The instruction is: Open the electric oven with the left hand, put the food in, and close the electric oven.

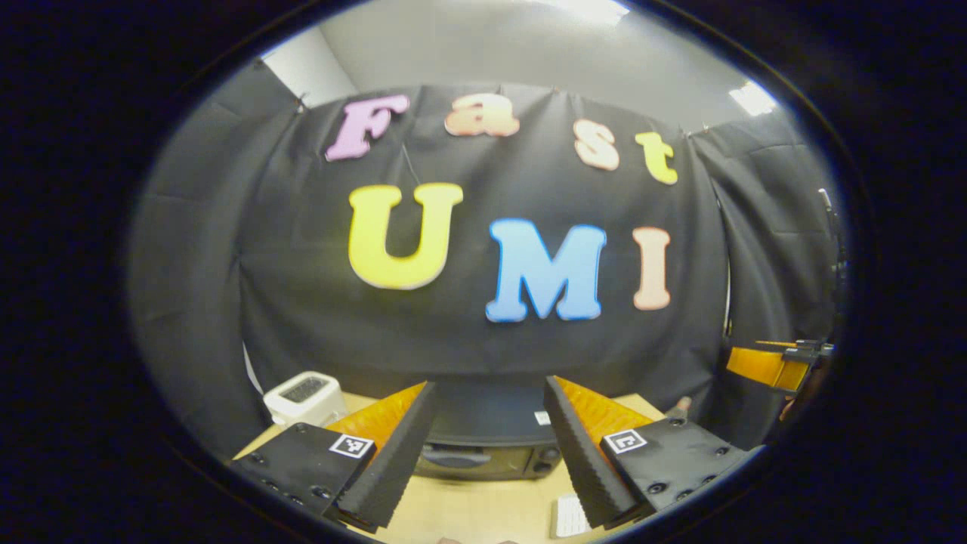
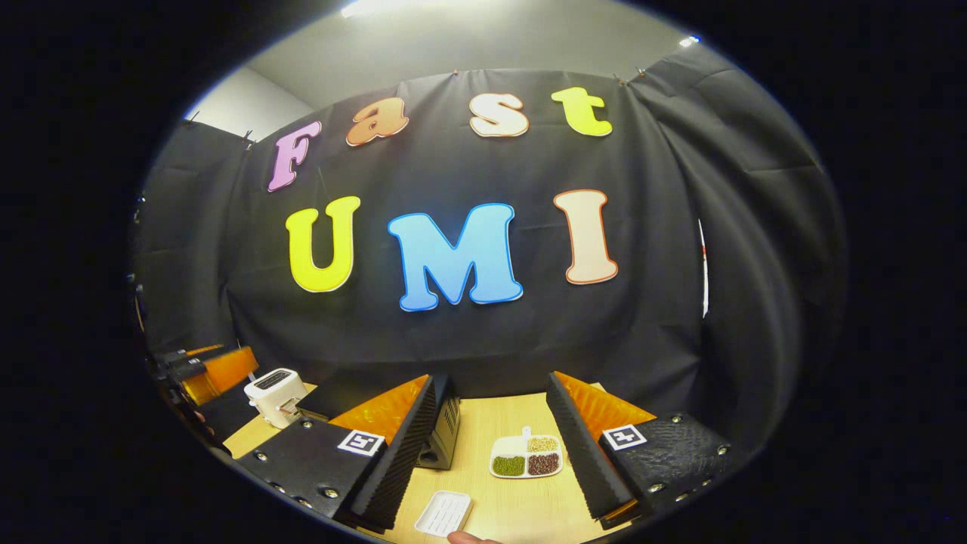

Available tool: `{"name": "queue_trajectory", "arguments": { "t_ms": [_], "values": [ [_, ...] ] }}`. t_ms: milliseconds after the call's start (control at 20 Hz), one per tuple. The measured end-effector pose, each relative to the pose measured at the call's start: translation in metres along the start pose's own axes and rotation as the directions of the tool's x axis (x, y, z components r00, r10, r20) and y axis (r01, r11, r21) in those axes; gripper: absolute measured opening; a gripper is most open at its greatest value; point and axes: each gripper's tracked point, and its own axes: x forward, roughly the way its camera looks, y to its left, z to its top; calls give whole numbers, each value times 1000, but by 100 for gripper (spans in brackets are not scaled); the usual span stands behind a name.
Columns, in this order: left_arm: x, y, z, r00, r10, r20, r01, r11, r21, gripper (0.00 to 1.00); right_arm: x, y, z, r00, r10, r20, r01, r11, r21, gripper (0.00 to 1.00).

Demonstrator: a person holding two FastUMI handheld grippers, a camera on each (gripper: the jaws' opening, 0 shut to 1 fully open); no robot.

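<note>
Left gripper (image 1: 489, 446): fingers spread wide, nothing held; raised above the table (image 1: 483, 510).
Right gripper (image 2: 491, 446): fingers spread wide, nothing held; also seen at the far right edge of the left gripper view.
Oven (image 1: 483, 446): dark, door shut, seen between the left gripper's fingers at the table's back.
Food dish (image 2: 527, 458): white, four compartments of grains, on the table right of the oven.
Toaster (image 1: 304, 396): white, left of the oven.
Small tray (image 2: 444, 513): white, ridged, near the table's front edge.

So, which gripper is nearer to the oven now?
Left. The left gripper points straight at the oven, which sits framed between its open fingers. The right gripper is off to the oven's right side, facing the food dish.
</note>
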Motion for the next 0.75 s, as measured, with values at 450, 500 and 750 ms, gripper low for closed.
{"name": "queue_trajectory", "arguments": {
  "t_ms": [450, 500, 750],
  "values": [
    [-43, -32, 35, 1000, -26, 6, 26, 997, -67, 95, -39, -4, 63, 991, -1, 131, 1, 1000, 5, 90],
    [-42, -34, 35, 999, -33, 8, 33, 997, -66, 95, -42, -4, 64, 990, -15, 137, 15, 1000, 3, 90],
    [-54, -24, 40, 997, -81, 13, 82, 992, -99, 99, -55, 24, 56, 995, 2, 101, -2, 1000, -3, 90]
  ]
}}
